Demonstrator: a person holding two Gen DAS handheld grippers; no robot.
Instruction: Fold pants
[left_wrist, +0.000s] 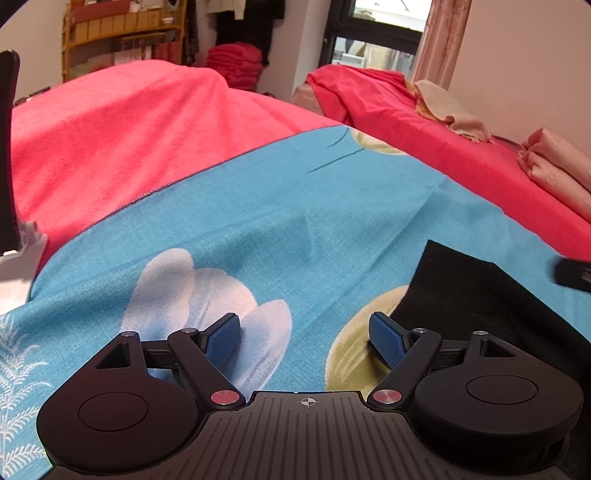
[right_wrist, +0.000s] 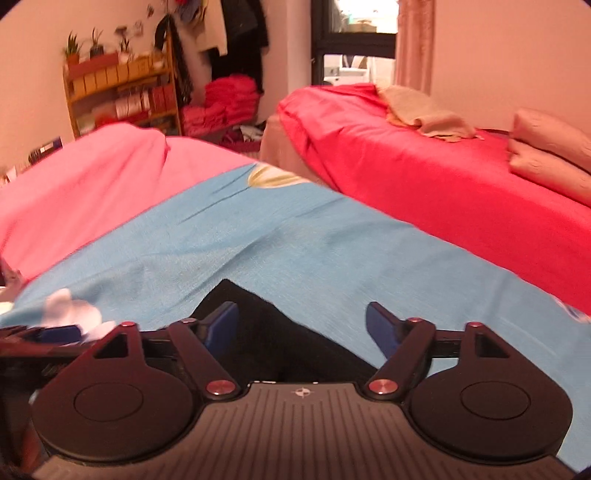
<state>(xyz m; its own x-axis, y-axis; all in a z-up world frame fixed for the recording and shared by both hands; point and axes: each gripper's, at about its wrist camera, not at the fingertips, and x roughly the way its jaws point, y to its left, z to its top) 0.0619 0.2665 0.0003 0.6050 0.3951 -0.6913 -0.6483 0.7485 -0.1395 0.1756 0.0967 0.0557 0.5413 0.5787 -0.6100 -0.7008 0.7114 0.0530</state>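
Black pants (left_wrist: 480, 295) lie flat on a blue flowered sheet (left_wrist: 295, 206), at the lower right of the left wrist view. My left gripper (left_wrist: 304, 334) is open and empty, just left of the pants' edge. In the right wrist view the pants (right_wrist: 273, 332) lie under and between my fingers, with a corner pointing away. My right gripper (right_wrist: 301, 325) is open over that corner, its left finger (right_wrist: 221, 326) above the black cloth. The left gripper (right_wrist: 40, 339) shows at the lower left edge of the right wrist view.
A pink blanket (left_wrist: 129, 140) covers the bed's left part. A second bed with a red cover (right_wrist: 443, 192) stands to the right, with folded peach cloths (right_wrist: 546, 151) on it. A wooden shelf (right_wrist: 122, 96) and a red pile (right_wrist: 225, 99) stand at the far wall.
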